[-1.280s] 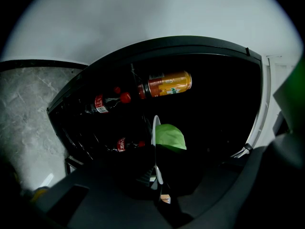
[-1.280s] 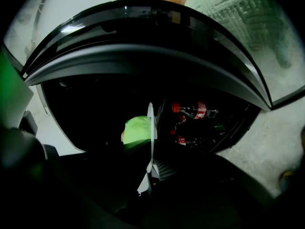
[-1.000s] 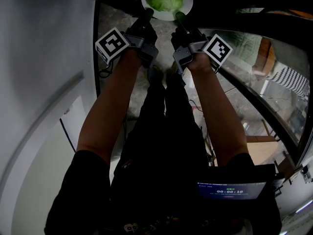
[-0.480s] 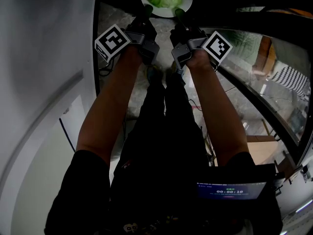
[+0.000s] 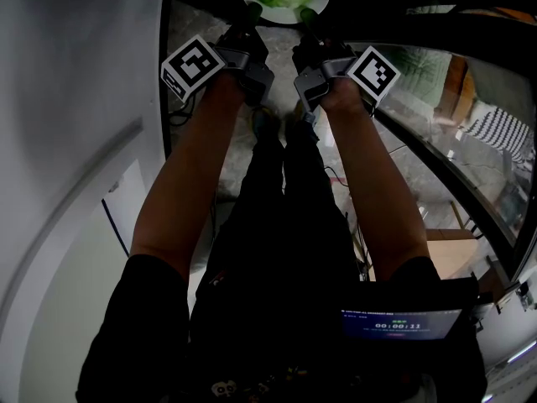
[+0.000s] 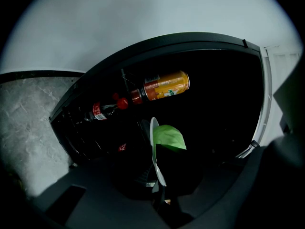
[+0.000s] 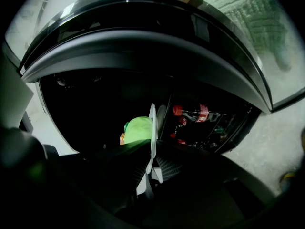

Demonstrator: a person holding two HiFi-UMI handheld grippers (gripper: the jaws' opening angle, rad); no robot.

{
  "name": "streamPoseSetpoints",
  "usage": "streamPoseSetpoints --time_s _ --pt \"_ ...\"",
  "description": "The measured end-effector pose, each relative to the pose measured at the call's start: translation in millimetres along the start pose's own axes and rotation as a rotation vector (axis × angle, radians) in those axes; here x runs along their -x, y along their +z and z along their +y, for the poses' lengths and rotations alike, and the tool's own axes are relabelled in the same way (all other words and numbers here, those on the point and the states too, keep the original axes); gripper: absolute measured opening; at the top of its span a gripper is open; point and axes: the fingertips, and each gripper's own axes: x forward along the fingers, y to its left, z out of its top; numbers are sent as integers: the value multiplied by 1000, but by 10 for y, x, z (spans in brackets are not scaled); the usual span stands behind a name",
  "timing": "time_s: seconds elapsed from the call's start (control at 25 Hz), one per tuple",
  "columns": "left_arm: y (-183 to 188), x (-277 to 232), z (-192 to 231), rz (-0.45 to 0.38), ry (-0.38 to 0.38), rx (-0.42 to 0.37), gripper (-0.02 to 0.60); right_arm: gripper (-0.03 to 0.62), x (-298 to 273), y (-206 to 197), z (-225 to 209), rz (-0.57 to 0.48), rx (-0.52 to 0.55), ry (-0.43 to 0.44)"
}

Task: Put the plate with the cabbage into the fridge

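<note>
Both tongs are clenched on the plate. The left gripper [image 6: 157, 178] pinches the rim of the plate [image 6: 155, 149], which shows edge-on between its jaws. The cabbage [image 6: 169, 137] sits on the plate face, at 3 o'clock of that edge. The right gripper [image 7: 149, 163] pinches the same rim, with the cabbage at 9 o'clock of the edge in its view.

Head view: the plate is at 12 o'clock of the frame, out ahead of both arms. The left grip is at about 7 o'clock on the rim and the right at about 5 o'clock.

The plate is at the dark opening of the fridge [image 6: 224, 99]; can't tell whether it rests on a shelf.

Inside, in the left gripper view, an orange soda bottle [image 6: 162, 86] lies on its side at 12 o'clock of the plate. A cola bottle [image 6: 102, 111] lies at 10 o'clock. A small lit screen [image 5: 401, 324] is at 5 o'clock of the head view.
</note>
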Motion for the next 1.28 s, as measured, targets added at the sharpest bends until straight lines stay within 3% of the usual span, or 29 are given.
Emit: streamPoseSetpoints --time_s 0.6,0.8,0.88,0.96,1.04,1.2,1.28 --pt "51 117 11 1 8 -24 11 25 94 15 7 11 33 -14" --pt "117 216 -25 -14 12 -84 11 25 200 2 24 9 118 -40" --pt "135 268 -41 -8 31 -165 11 25 245 -7 40 10 208 -75" --pt "142 312 -69 6 61 -302 11 25 276 -7 48 18 329 -124" --pt "147 347 -110 13 95 -461 9 23 299 -1 67 26 448 -163" --pt "68 367 -243 44 143 -851 9 21 338 -24 155 46 759 -238" --pt "-21 346 -292 69 140 -963 9 18 333 -74 196 64 907 -256"
